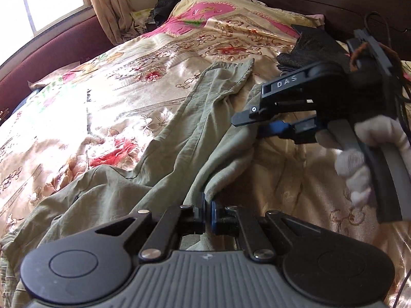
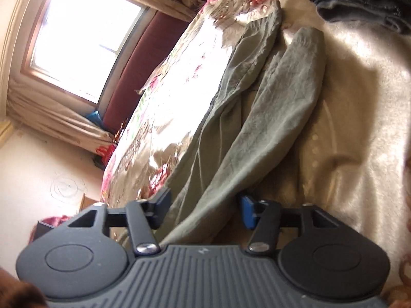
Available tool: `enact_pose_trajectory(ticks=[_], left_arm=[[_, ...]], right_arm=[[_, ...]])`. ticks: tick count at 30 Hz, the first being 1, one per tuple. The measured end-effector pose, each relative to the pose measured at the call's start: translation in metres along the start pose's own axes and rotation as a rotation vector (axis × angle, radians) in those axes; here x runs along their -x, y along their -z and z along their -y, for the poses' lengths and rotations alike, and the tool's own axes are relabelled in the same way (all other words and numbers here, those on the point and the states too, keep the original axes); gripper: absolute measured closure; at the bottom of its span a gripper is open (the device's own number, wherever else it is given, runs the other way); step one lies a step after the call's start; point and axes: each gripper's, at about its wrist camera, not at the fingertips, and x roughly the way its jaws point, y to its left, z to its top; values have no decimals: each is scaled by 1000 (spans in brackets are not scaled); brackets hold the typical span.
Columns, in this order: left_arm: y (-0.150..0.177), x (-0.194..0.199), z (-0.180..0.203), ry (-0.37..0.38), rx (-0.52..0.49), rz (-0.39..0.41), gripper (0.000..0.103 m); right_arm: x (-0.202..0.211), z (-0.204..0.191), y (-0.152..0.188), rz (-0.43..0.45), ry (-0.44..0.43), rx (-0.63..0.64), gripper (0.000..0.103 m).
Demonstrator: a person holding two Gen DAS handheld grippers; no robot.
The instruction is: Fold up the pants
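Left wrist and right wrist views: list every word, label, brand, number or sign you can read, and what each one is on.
"DAS": white letters on the black body of the right gripper, seen in the left wrist view.
Small pale mark on the ribbed grey body of the left gripper: too small to read.
Similar mark in the right wrist view: too small to read.
Nothing else legible.

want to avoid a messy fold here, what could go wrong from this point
1. The left gripper is shut on only a small edge of the pants; the thin fabric could slip out if pulled.
2. The right gripper is open, holding nothing, so one-sided pulling may bunch the already wrinkled legs.
3. The dark folded clothes lie near the leg ends and could get dragged.
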Motion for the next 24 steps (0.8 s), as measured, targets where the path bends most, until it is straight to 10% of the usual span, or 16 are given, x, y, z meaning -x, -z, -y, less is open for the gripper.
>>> enact_pose_trajectory(ticks=[3, 9, 14, 17, 20, 24], left_arm=[[0, 1, 2, 36, 10, 0, 82], [-5, 33, 30, 187, -24, 112, 80], [-8, 32, 70, 247, -142, 123, 67], [7, 38, 85, 206, -225, 100, 64], [34, 50, 79, 197, -229, 66, 56], [80, 52, 63, 155, -197, -38, 55]], right_arm=[[1, 7, -12, 3, 15, -109, 100], [118, -42, -10, 177, 12, 165, 100], [168, -82, -6, 313, 215, 414, 94], [136, -98, -5, 275, 525, 637, 84], [121, -89, 18, 292, 748, 828, 52], [135, -57, 35, 265, 731, 786, 48]])
